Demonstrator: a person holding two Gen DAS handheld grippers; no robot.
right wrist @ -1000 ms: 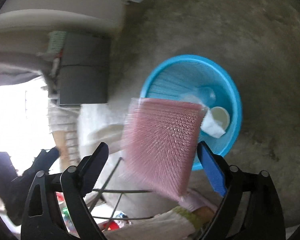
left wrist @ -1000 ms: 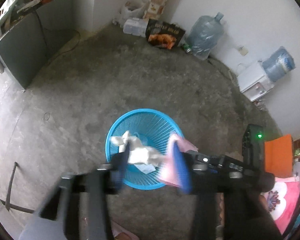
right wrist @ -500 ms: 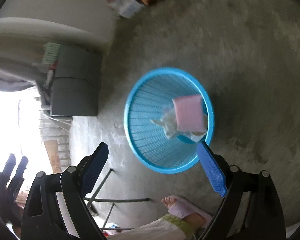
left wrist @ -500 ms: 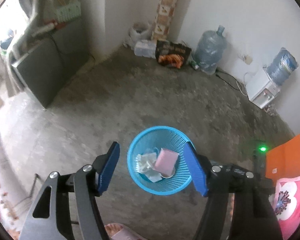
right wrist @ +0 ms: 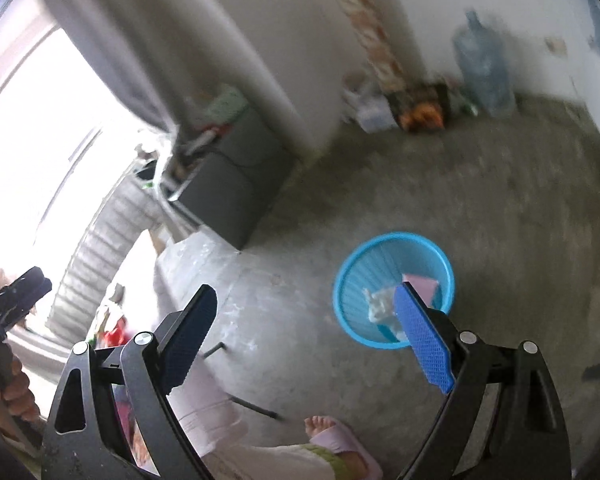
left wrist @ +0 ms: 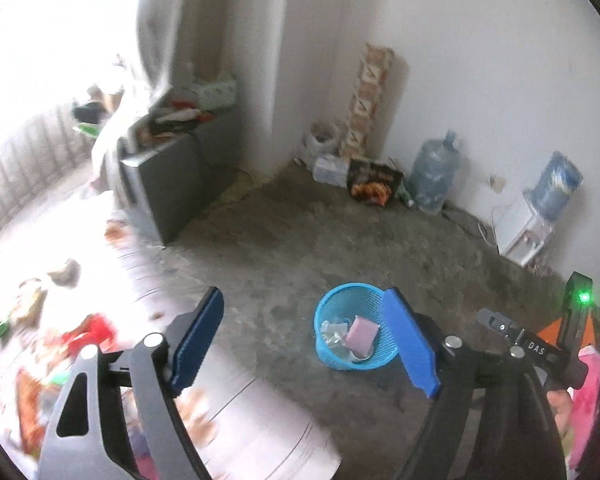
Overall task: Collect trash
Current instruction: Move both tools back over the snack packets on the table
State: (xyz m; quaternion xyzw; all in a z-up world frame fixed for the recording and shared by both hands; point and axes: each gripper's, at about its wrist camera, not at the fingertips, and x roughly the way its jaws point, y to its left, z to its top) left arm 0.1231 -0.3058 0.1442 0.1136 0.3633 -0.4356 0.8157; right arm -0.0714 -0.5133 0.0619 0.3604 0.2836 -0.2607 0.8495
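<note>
A blue mesh basket [left wrist: 334, 360] stands on the concrete floor. It holds a pink sponge [left wrist: 360, 334] and crumpled white trash [left wrist: 334, 330]. It also shows in the right wrist view [right wrist: 348, 280] with the pink sponge [right wrist: 422, 282] and white trash [right wrist: 378, 304] inside. My left gripper [left wrist: 308, 340] is open and empty, well above the floor, left of the basket. My right gripper [right wrist: 312, 340] is open and empty, high above the floor with the basket behind its right finger. Colourful litter [left wrist: 88, 330] lies on a pale table at the left.
A pale table [left wrist: 236, 412] with a cloth fills the lower left. A grey cabinet [left wrist: 168, 192] stands by the pillar. Water bottles [left wrist: 434, 172], a dispenser [left wrist: 524, 236] and boxes [left wrist: 374, 178] line the far wall. A person's sandalled foot [right wrist: 336, 440] is near.
Both grippers have risen and pulled back from the basket, which looks smaller. The pink sponge and white trash they held a second ago now lie in the basket. The views swung left toward the table.
</note>
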